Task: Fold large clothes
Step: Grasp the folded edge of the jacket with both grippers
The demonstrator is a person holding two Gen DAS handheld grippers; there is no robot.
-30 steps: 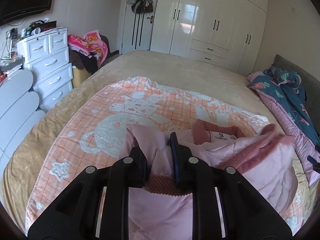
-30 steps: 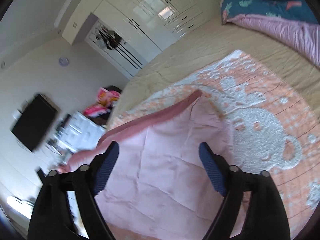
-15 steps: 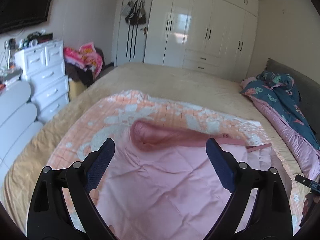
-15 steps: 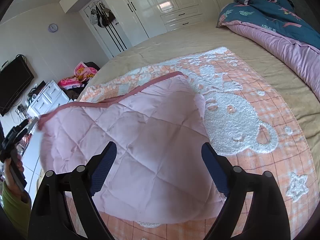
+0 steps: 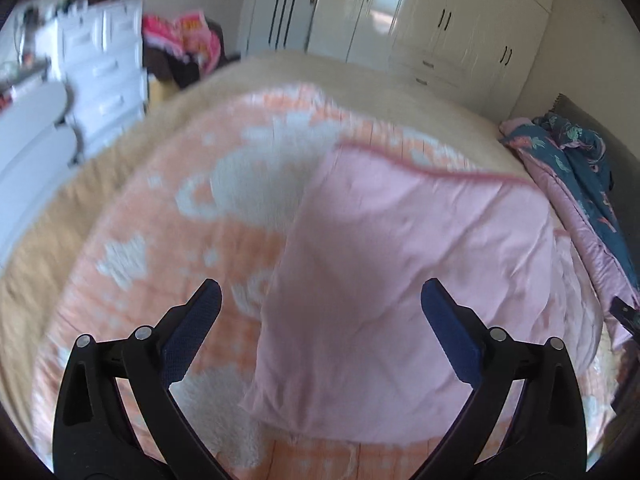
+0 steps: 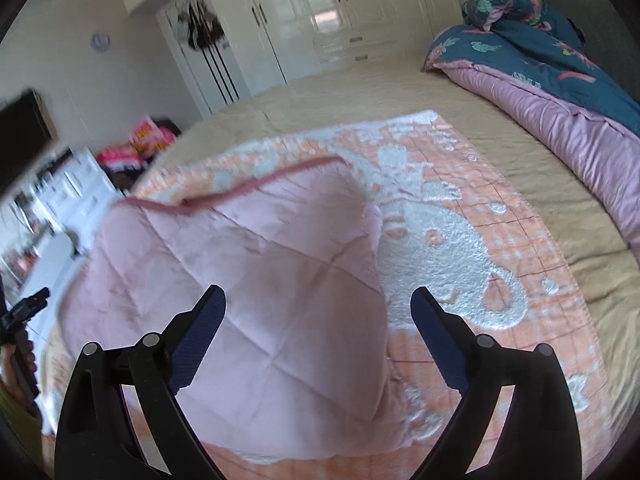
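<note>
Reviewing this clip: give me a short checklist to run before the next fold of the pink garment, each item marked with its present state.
1. Left claw empty, just opened: ok.
2. Right claw empty, just opened wider: ok.
3. Garment down on the blanket: ok.
4. Garment flat: not ok, its trim edge still ripples.
5. Fold edges aligned: cannot tell, blurred.
6. Layers beneath: cannot tell, hidden.

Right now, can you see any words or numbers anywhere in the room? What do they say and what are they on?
There are no words or numbers that can be read.
Round wall clock: too small and blurred to read.
Bright pink and yellow bundle beside the white drawers: printed, but blurred.
Pink quilted garment: no label showing.
Orange bear blanket: pictures only, no letters.
</note>
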